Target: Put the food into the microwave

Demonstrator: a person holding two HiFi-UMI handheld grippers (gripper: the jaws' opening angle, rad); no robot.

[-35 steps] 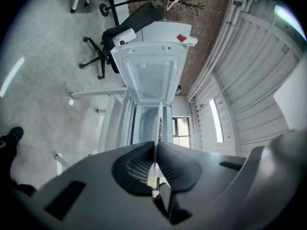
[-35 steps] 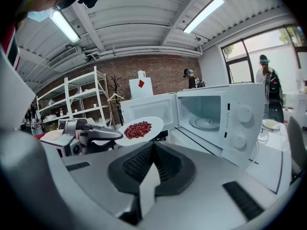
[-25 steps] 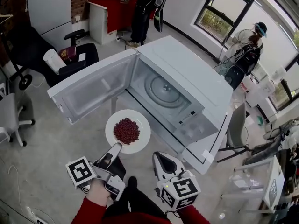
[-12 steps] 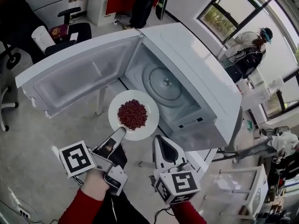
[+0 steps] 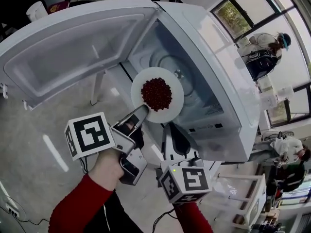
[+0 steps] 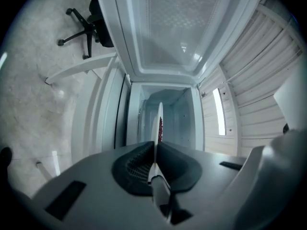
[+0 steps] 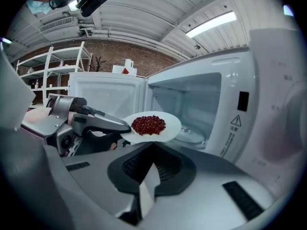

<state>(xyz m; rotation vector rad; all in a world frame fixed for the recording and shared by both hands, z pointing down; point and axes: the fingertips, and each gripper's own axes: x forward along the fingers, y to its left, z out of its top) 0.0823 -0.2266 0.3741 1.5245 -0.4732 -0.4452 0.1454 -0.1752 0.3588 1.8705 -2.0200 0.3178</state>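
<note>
A white plate heaped with red beans hangs level at the mouth of the open white microwave, partly over its glass turntable. My left gripper is shut on the plate's near rim. In the left gripper view the plate shows edge-on between that left gripper's jaws. My right gripper hovers just below and right of the plate, shut and holding nothing. The right gripper view has the plate, the beans and the left gripper ahead of the right gripper.
The microwave door swings wide open to the left. White table legs stand below it on the grey floor. A person stands by the windows at right. An office chair is off to the left.
Both grippers have moved forward toward the microwave. The plate of beans has gone from in front of the opening to the mouth of the cavity, still held by the left gripper.
</note>
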